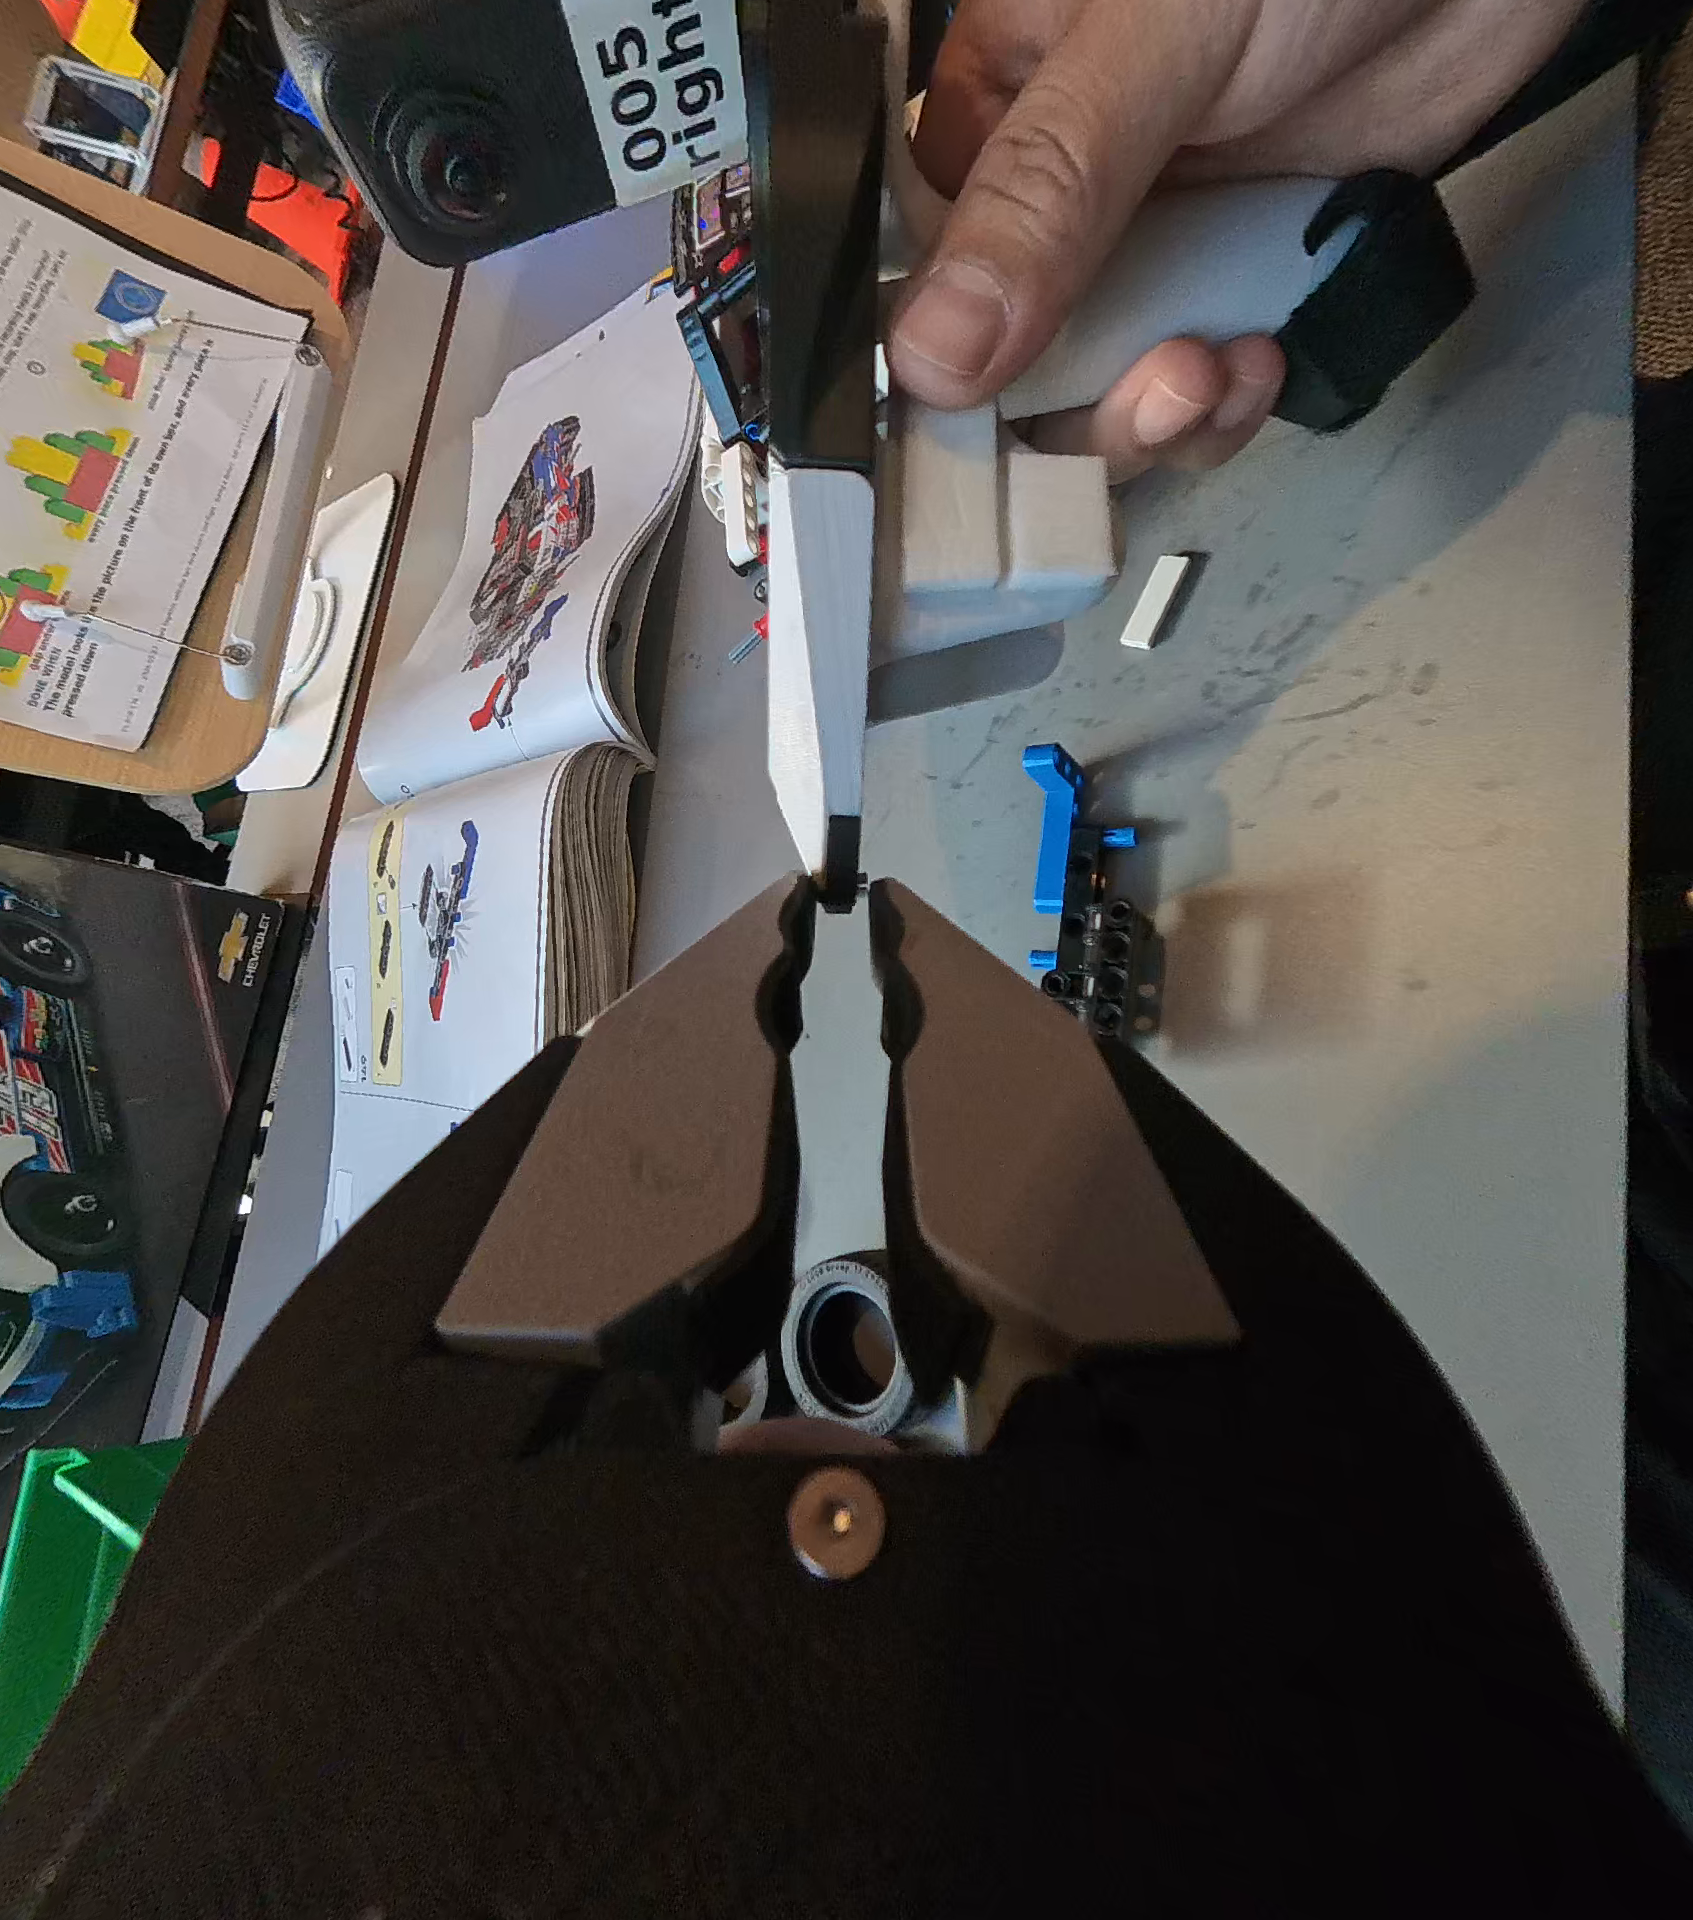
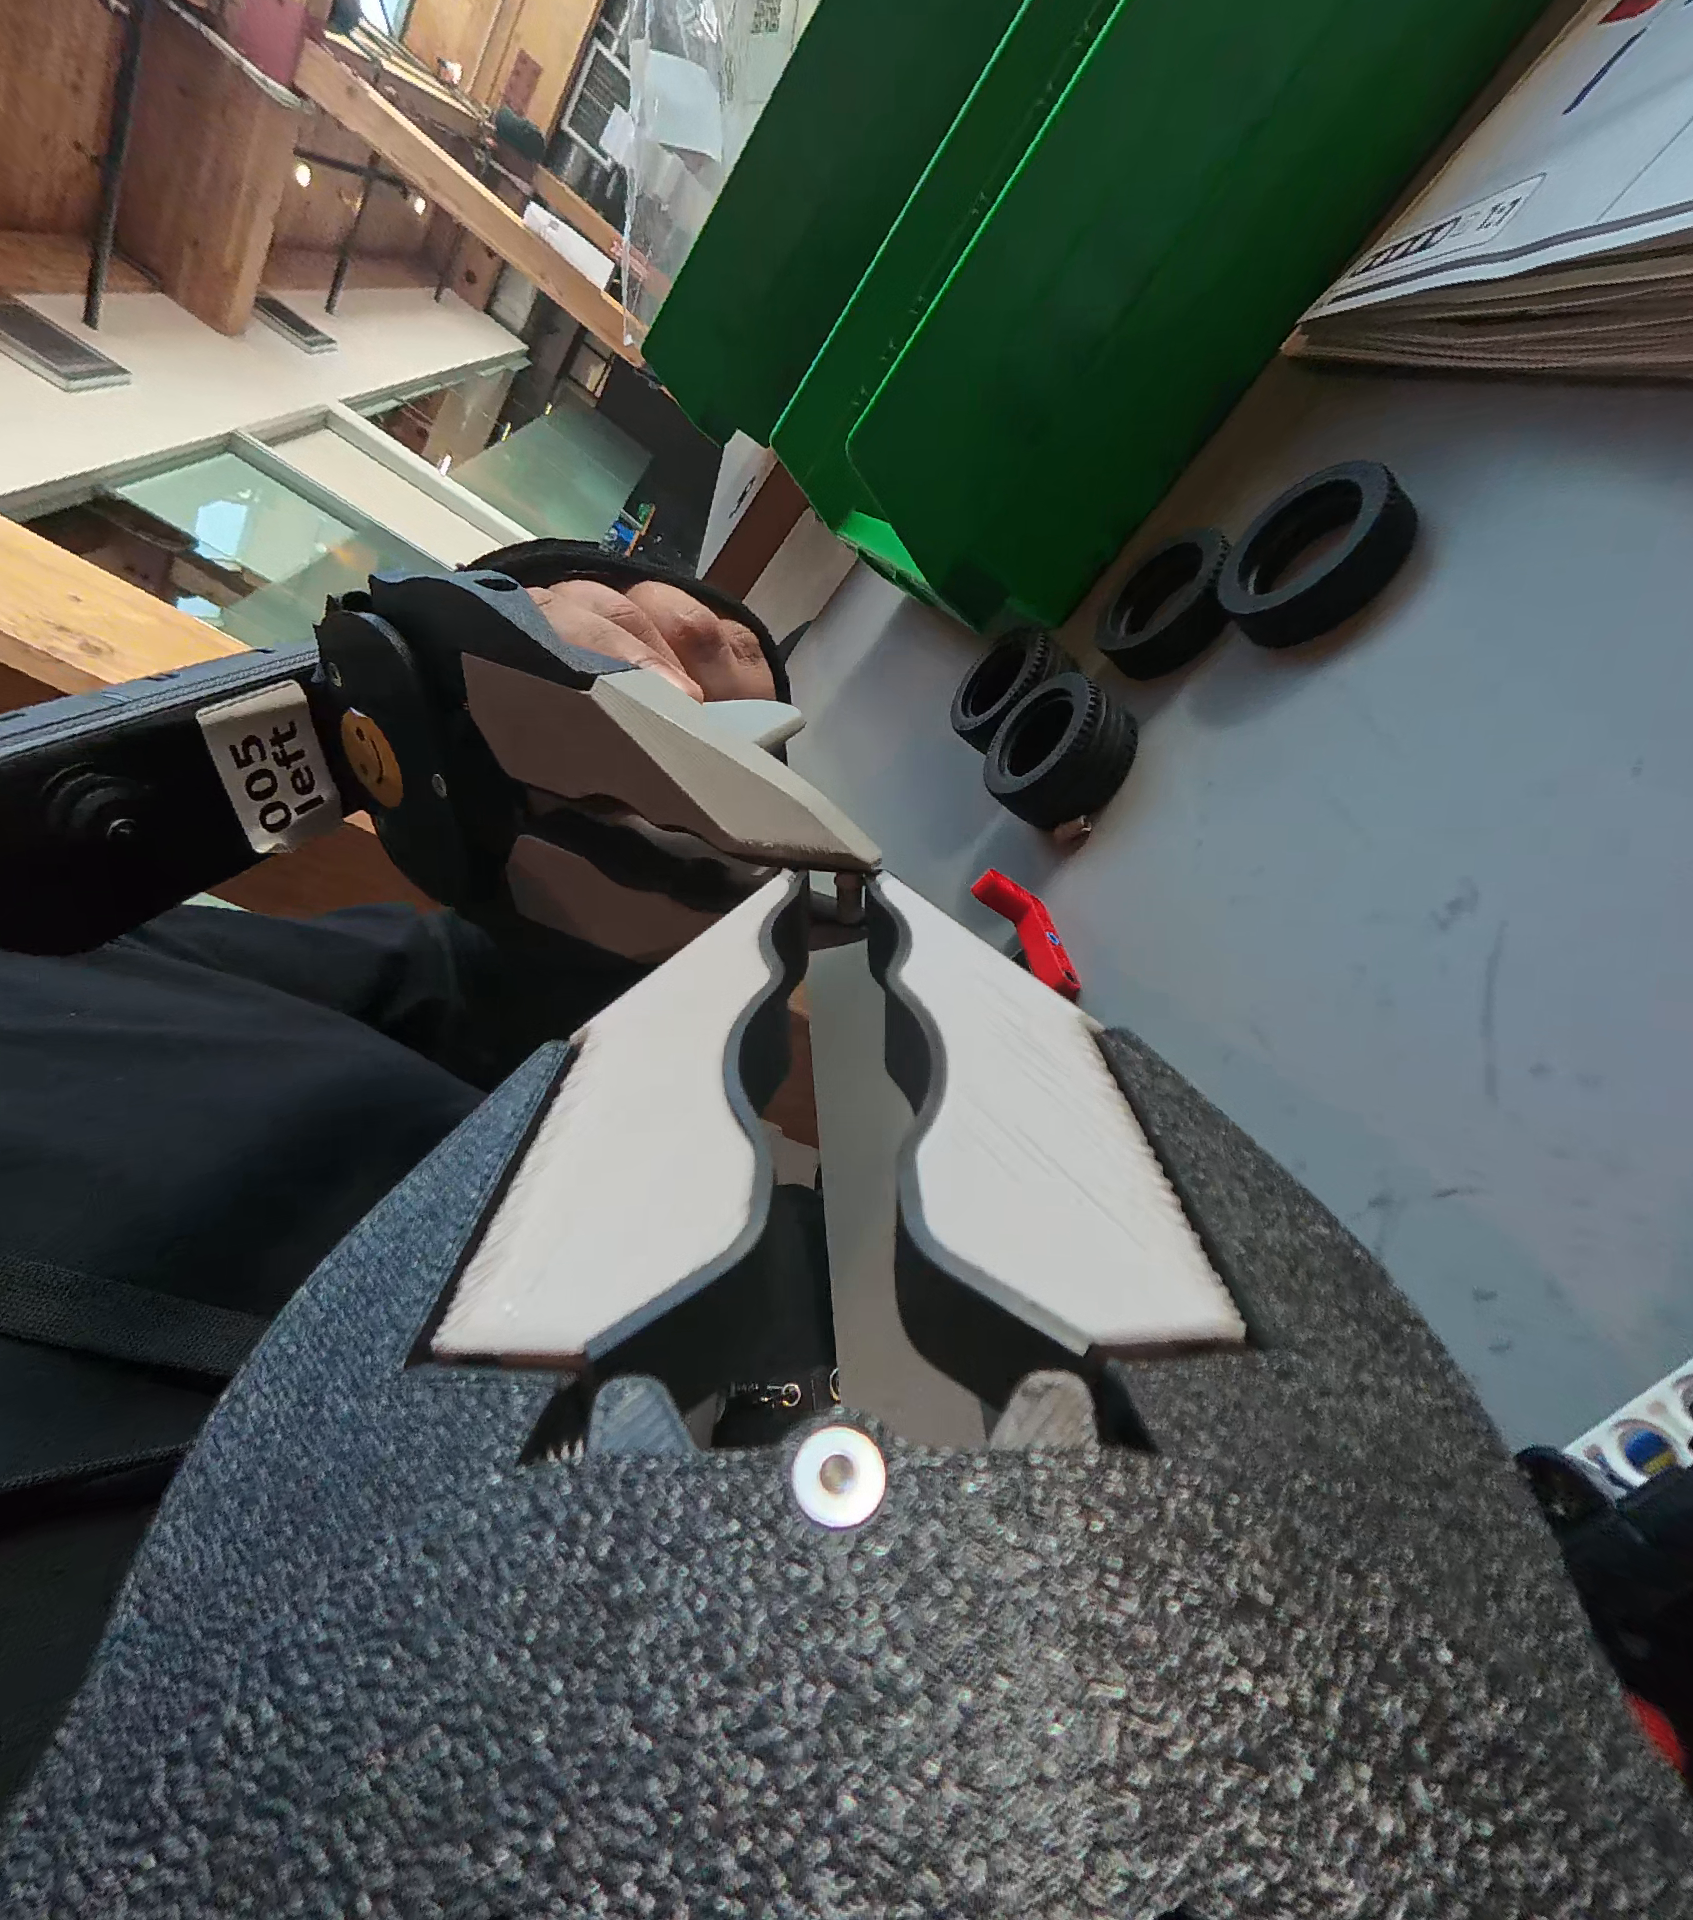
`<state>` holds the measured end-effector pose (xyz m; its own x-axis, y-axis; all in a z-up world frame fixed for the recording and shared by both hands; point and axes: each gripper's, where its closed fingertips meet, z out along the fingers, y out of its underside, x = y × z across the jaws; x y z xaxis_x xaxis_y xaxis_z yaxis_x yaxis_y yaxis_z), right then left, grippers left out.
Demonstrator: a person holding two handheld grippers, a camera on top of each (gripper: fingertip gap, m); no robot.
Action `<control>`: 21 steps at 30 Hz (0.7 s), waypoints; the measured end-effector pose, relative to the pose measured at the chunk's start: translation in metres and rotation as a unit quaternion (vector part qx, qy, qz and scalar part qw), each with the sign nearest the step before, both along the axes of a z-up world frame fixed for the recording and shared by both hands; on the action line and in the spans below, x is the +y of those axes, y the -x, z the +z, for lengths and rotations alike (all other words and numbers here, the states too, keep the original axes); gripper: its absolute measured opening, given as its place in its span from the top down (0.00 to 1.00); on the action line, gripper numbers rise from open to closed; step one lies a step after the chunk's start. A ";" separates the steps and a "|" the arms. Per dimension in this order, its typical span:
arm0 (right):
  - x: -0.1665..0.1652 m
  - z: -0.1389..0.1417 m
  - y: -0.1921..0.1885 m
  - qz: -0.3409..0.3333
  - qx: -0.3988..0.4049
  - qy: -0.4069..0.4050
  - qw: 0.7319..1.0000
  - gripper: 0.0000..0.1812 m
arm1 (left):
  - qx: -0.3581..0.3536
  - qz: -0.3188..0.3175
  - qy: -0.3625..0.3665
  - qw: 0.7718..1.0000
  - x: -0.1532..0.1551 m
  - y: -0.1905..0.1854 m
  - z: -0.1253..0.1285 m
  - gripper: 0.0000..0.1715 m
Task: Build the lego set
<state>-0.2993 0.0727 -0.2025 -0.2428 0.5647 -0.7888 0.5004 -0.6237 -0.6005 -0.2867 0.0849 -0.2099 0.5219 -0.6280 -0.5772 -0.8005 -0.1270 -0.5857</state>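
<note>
My left gripper [image 1: 840, 891] and my right gripper [image 2: 837, 891] meet tip to tip above the grey table [image 1: 1341, 1143]. A small black pin [image 1: 840, 864] sits between both pairs of fingertips, and it also shows in the right wrist view [image 2: 848, 896]. Both grippers look shut on it. In the left wrist view the right gripper [image 1: 826, 831] comes in from above, held by a hand. In the right wrist view the left gripper [image 2: 852, 854] comes in from the left. A blue-and-black Technic assembly [image 1: 1091, 914] lies on the table to the right of the tips.
An open instruction booklet [image 1: 530, 623] and the set's box [image 1: 42, 1091] lie to the left. A white tile [image 1: 1159, 603] lies farther off. A partly built model [image 1: 728, 343] stands behind the right gripper. Green bins [image 2: 1081, 312], several black tyres [image 2: 1060, 727] and a red piece [image 2: 1029, 925] lie beyond.
</note>
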 end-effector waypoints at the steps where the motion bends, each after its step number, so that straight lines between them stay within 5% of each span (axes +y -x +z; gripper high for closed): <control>1: 0.000 0.000 0.000 0.000 0.000 -0.001 1.000 0.95 | -0.003 0.000 0.001 1.000 0.000 0.000 0.000 0.96; 21: 0.003 0.003 0.000 -0.005 0.015 0.041 0.999 0.97 | -0.075 0.019 0.007 0.997 0.003 -0.002 0.005 0.96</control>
<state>-0.2989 0.0755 -0.1992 -0.2624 0.5002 -0.8252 0.4764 -0.6765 -0.5616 -0.2847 0.0880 -0.2046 0.6247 -0.6139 -0.4826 -0.6987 -0.1636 -0.6964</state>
